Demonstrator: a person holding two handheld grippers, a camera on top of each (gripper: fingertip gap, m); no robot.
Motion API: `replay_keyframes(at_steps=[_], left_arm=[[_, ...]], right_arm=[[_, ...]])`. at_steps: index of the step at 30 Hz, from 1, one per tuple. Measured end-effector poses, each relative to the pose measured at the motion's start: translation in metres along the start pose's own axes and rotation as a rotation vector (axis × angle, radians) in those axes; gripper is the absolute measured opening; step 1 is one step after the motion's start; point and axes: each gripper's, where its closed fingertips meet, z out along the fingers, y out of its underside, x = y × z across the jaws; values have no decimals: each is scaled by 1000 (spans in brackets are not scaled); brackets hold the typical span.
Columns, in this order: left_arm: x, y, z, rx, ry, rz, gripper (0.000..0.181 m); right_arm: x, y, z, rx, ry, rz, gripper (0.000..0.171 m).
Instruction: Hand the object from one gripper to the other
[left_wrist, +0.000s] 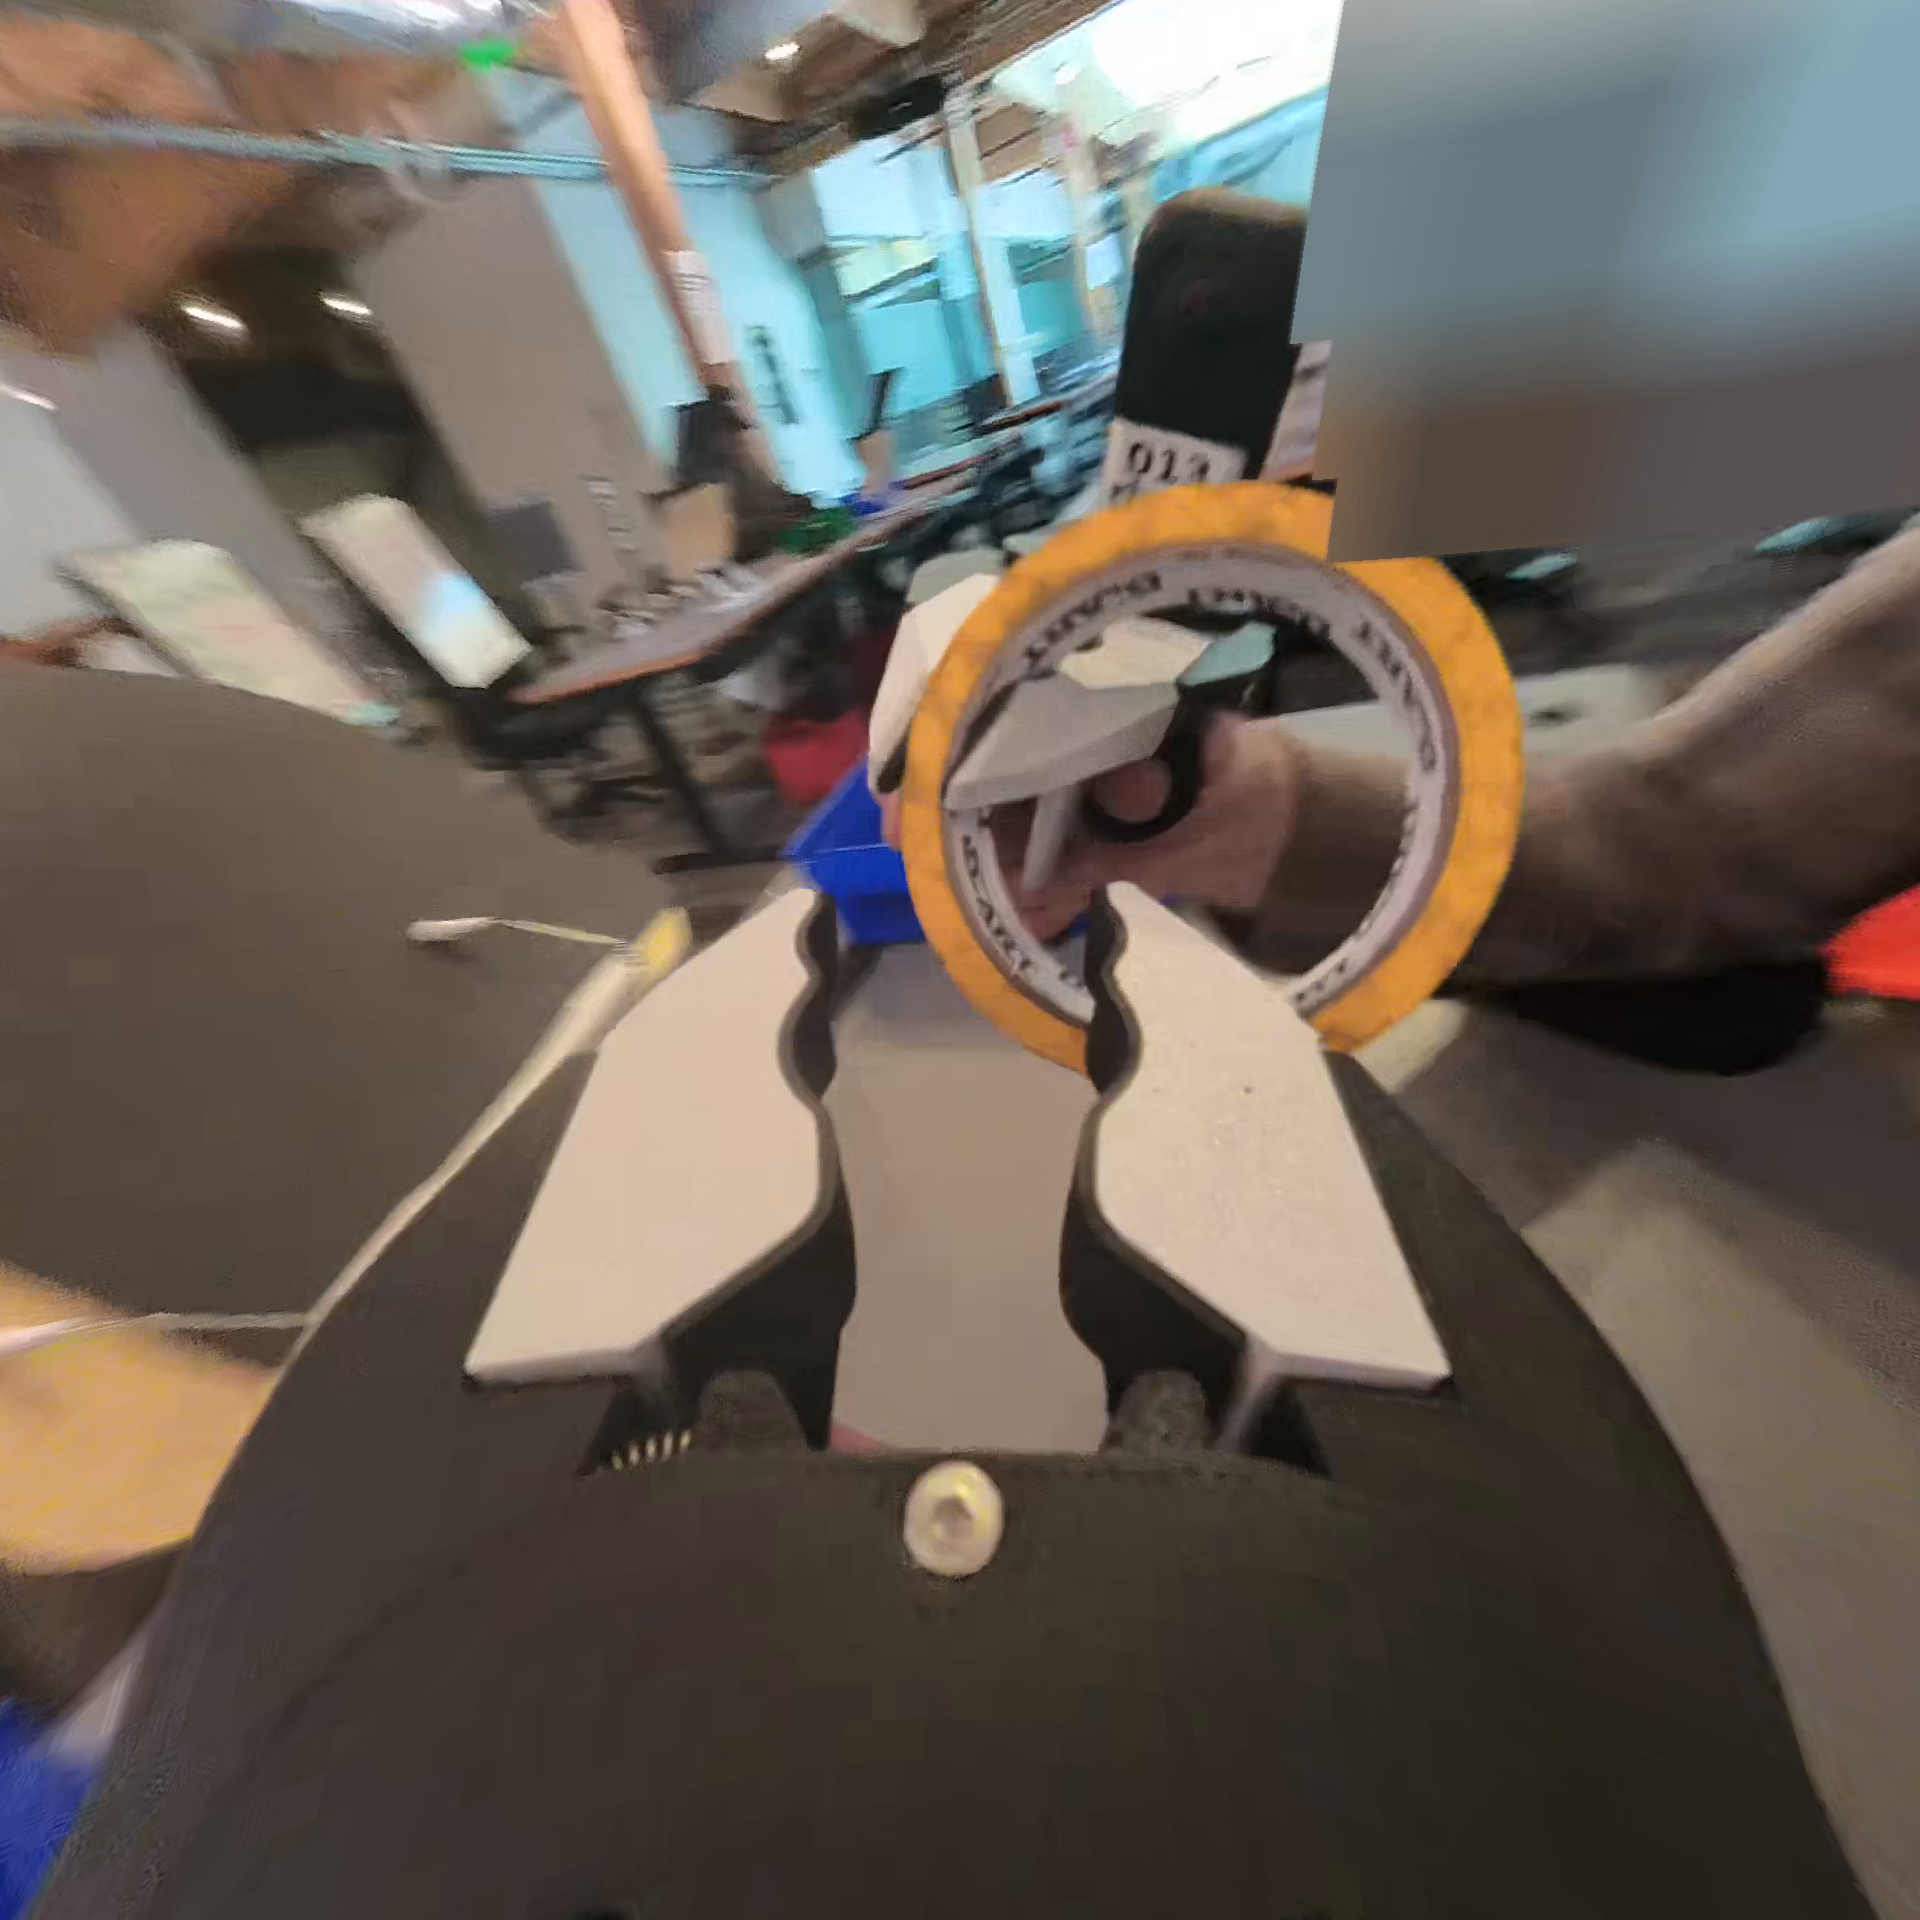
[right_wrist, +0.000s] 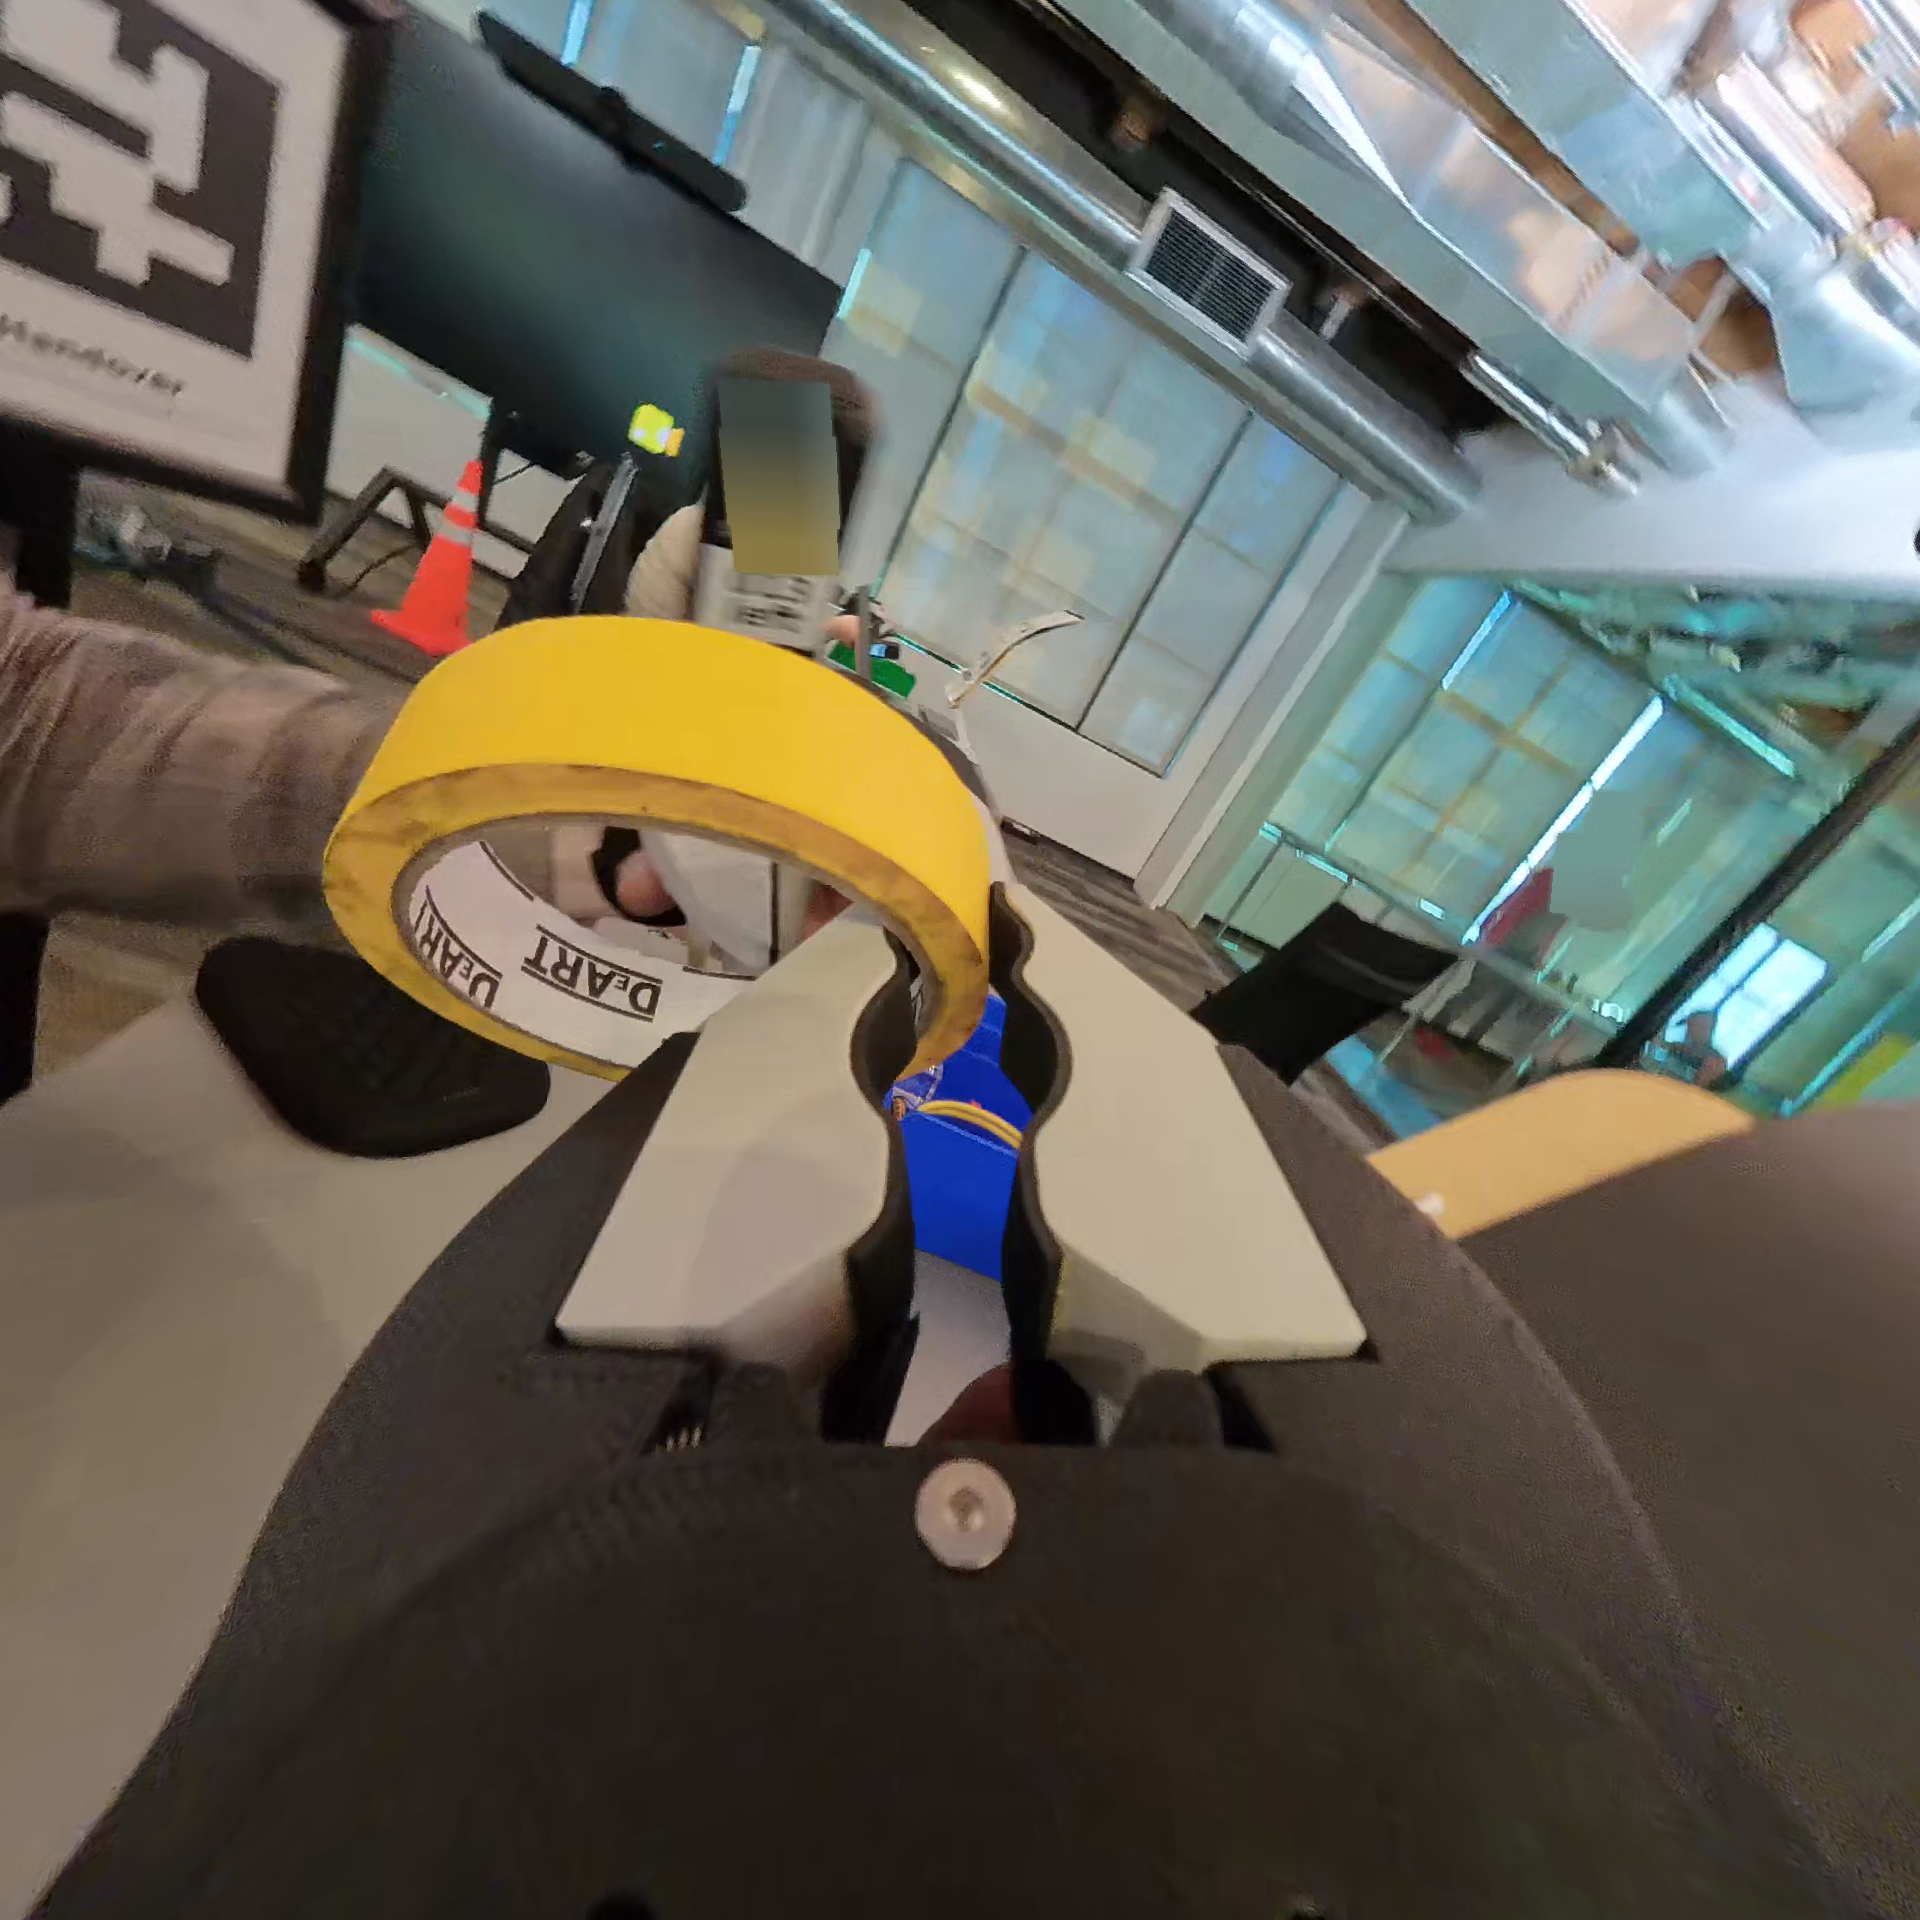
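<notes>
a large open workroom lay behind everything, with tall glass walls, ducts along the ceiling and one orange traffic cone (right_wrist: 442, 566) on the floor far beyond the tape roll. one yellow tape roll (right_wrist: 665, 821) hung in the air above a grey desk (right_wrist: 156, 1299), and nothing touched its upper arc or far side. the right gripper (right_wrist: 951, 961) had its jaws clamped together on the roll's near wall, one finger inside the ring and one outside. in the left wrist view the same tape roll (left_wrist: 1210, 774) stood almost face-on, its open centre showing the right gripper (left_wrist: 1013, 800) and the hand (left_wrist: 1195, 821) that held it. the left gripper (left_wrist: 961, 940) had its jaws apart with a clear gap between them; its right finger overlapped the roll's lower edge, though whether it touched cannot be told, and its left finger stood in open air beside the roll. one blue bin (left_wrist: 852, 883) sat behind and below the roll. one black pad (right_wrist: 364, 1049) lay on the desk under the roll's left side. two grippers showed in all.
</notes>
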Motion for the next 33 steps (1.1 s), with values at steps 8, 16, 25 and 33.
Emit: replay_keyframes(at_steps=[8, 16, 25, 33], left_arm=[[-13, -10, 2, -221, -430, 755, 63], [20, -17, 22, -303, -420, 1365, 57], [25, 1, 29, -374, -388, 1572, 17], [20, -3, 27, -356, -444, 1535, 12]], right_arm=[[10, 40, 7, -107, -48, 347, 7], [-18, 70, 16, -185, -253, 653, 9], [-31, 82, 17, -229, -321, 750, 11], [-30, 83, 18, -211, -317, 754, 12]])
